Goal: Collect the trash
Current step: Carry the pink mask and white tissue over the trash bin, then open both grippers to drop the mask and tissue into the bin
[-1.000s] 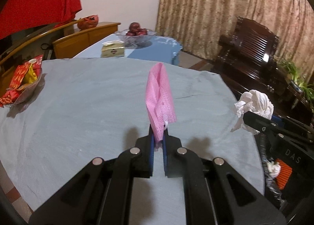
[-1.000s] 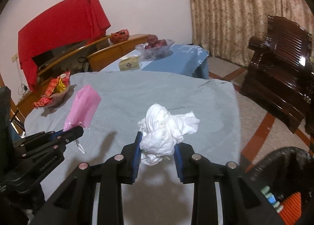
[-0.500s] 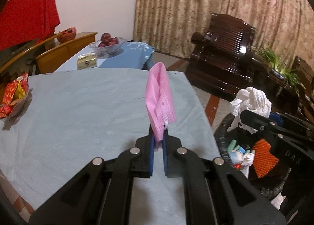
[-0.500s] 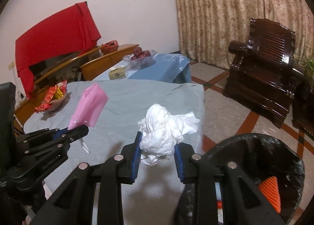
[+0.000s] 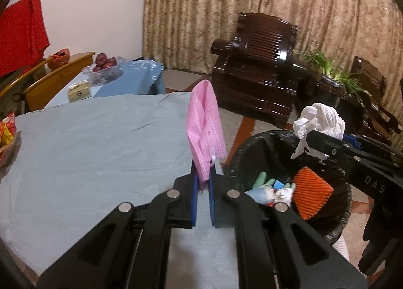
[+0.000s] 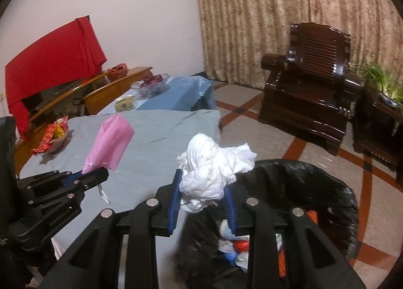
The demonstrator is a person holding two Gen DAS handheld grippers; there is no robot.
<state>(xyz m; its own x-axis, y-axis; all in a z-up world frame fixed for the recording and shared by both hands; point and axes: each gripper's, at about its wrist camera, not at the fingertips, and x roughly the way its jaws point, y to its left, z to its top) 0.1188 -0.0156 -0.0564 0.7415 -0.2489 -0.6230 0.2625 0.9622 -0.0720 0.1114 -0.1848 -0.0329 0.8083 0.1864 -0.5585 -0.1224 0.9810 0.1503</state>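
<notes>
Both of our grippers had swung rightward since the earlier frames, so the bin now sat under the right one instead of off at the edge. On the left, a snack basket [image 6: 54,135] rested on the grey-clothed surface [image 5: 95,153]. Our left gripper [image 5: 202,183] was over the surface's right edge, its jaws pressed together on the bottom of the pink mesh bag [image 5: 204,128], which stood upright above them. Just right of it lay the black-lined trash bin [image 5: 254,148], already holding an orange ridged piece [image 5: 312,193] and other scraps. Our right gripper [image 6: 203,194] hung over the bin's near rim, its jaws pinching the white crumpled tissue wad [image 6: 211,165] in the air.
</notes>
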